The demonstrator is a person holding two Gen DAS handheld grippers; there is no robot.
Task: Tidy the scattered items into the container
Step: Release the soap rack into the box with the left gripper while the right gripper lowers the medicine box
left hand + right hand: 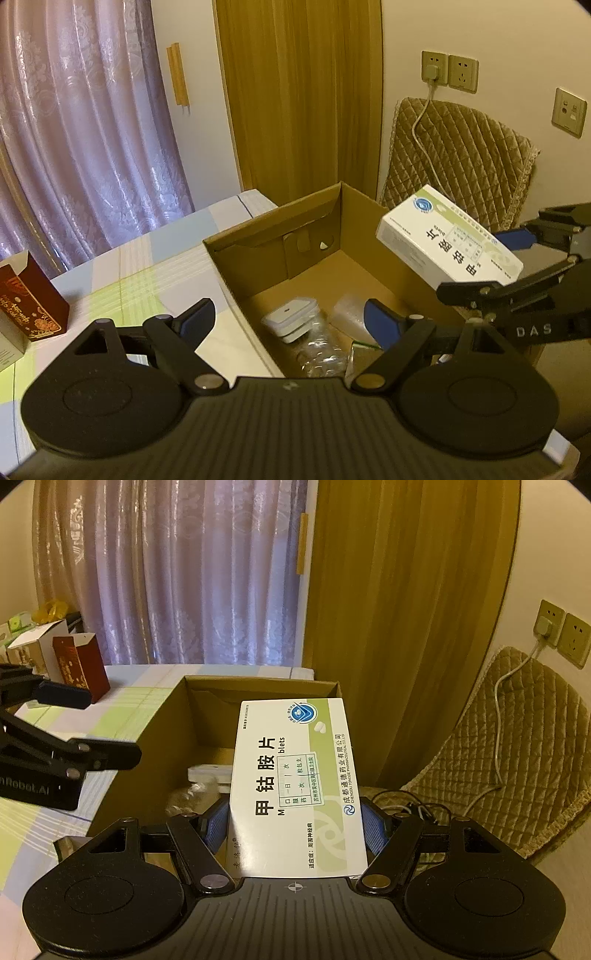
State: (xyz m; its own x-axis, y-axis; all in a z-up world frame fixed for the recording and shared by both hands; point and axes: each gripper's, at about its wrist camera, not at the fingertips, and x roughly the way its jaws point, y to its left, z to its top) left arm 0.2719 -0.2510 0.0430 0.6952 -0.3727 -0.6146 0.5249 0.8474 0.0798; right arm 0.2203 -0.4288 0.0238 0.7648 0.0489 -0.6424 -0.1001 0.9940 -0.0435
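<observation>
The medicine box (295,786), clamped by the right gripper (295,825), is best released over the cardboard box (258,690) at 12 o'clock; the left gripper (291,319) is held open.

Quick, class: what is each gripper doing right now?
Left gripper: open, holding nothing.
Right gripper: shut on the white medicine box, above the cardboard box.

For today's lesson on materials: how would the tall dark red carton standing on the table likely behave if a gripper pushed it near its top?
The dark red carton stands upright on a narrow base, so it would probably tip rather than slide. Its top flap looks open, suggesting thin card that may dent under a squeeze. It is likely light, though its contents are hidden.
</observation>
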